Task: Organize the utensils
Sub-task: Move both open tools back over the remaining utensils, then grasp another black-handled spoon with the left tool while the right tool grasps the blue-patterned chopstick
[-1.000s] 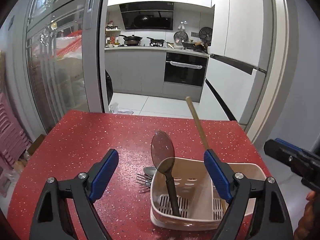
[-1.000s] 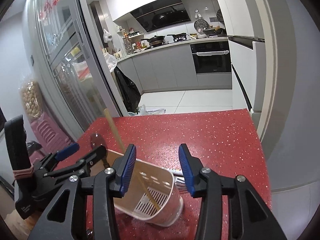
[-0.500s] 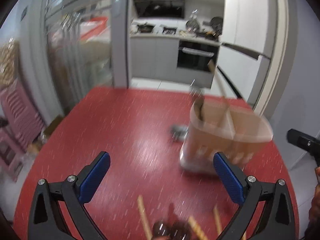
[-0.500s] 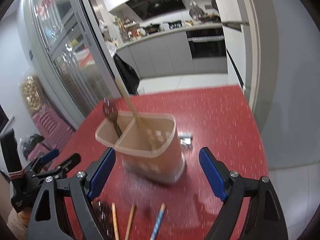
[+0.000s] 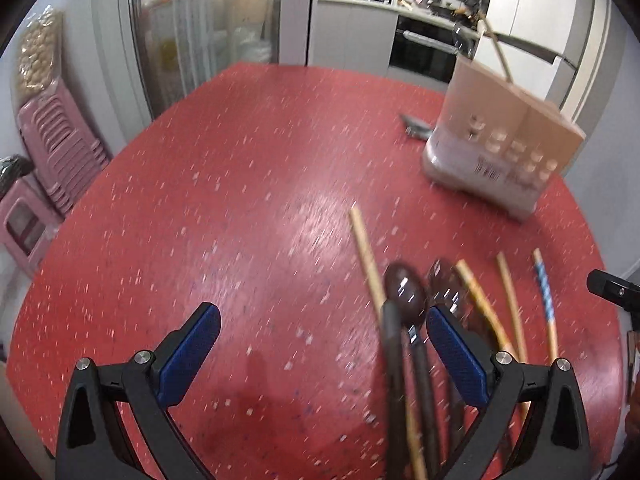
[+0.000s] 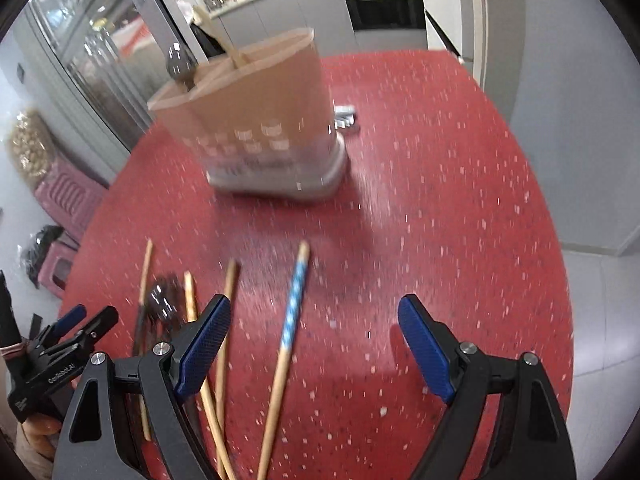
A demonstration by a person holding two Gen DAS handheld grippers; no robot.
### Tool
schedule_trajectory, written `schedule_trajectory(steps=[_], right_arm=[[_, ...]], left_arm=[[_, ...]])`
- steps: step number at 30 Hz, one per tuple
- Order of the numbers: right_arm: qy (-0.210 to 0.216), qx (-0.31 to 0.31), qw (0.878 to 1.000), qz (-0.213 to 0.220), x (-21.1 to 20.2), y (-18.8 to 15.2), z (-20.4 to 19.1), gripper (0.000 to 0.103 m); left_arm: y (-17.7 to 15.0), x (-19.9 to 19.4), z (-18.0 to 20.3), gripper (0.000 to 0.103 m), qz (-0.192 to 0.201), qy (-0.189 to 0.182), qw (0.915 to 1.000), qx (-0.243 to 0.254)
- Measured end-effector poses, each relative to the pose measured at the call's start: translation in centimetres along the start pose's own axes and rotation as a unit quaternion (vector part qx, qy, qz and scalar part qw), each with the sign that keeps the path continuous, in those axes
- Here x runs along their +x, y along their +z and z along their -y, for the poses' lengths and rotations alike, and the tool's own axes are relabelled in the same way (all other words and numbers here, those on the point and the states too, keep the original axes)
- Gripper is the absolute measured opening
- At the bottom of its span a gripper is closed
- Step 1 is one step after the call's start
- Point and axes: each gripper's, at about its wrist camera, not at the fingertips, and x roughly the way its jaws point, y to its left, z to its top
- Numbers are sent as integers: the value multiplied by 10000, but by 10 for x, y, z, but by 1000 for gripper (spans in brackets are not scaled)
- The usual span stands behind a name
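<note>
A beige utensil holder [image 5: 500, 144] [image 6: 256, 120] stands on the red table with a dark spoon [image 6: 180, 64] and a chopstick [image 6: 218, 34] in it. Several chopsticks [image 5: 366, 248] [image 6: 228, 320], one with a blue-white pattern [image 6: 294, 304] [image 5: 544, 292], and two dark spoons [image 5: 404, 292] [image 6: 160, 300] lie near the front edge. My left gripper [image 5: 320, 352] is open and empty above the table, left of the spoons. My right gripper [image 6: 314, 344] is open and empty, with the patterned chopstick between its fingers' line.
Metal forks [image 5: 416, 128] [image 6: 346, 118] lie behind the holder. The red table [image 5: 240, 200] ends near the right at a white wall. Pink stools [image 5: 52, 152] stand to the left. The left gripper shows in the right wrist view [image 6: 60, 344].
Both grippers have pulled back from the holder toward the table's front and tilted down. The loose chopsticks and spoons have come into view. Both stay open.
</note>
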Motion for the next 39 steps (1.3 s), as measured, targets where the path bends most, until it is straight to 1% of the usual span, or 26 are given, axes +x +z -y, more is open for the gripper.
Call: schedule_trajectory(steps=[4, 7, 14, 17, 23, 29, 33, 35, 37, 39], right_arm=[[-100, -24, 9996, -246, 9, -11, -2, 88], [-150, -50, 9993, -338, 14, -14, -6, 88], [-275, -129, 9986, -422, 20, -18, -11, 88], [-340, -215, 9981, -461, 25, -19, -14, 88], [-608, -529, 9952, -551, 37, -22, -23, 87], [-757, -712, 9931, -551, 43, -26, -27, 84], [-818, -773, 9921, -547, 46, -28, -29, 81], [-910, -878, 9905, -547, 45, -29, -31, 77], [-945, -995, 9890, -558, 46, -27, -35, 70], [-927, -1066, 9881, -601, 47, -25, -38, 67]], left_arm=[[-13, 7, -4, 103, -175, 46, 9998, -26], [-20, 10, -6, 103, -247, 145, 9996, 5], [-30, 0, -3, 103, -299, -40, 9995, 136], [-37, -3, -1, 103, -330, -30, 9992, 242], [-37, 1, 3, 103, -331, 77, 9990, 292], [-36, 0, -6, 103, -334, 214, 9989, 252], [-36, 1, -11, 103, -376, 210, 9988, 212], [-36, 2, -10, 103, -426, 160, 9987, 227], [-36, 2, -6, 103, -483, 60, 9985, 262], [-36, 7, 0, 103, -659, 126, 9970, 393]])
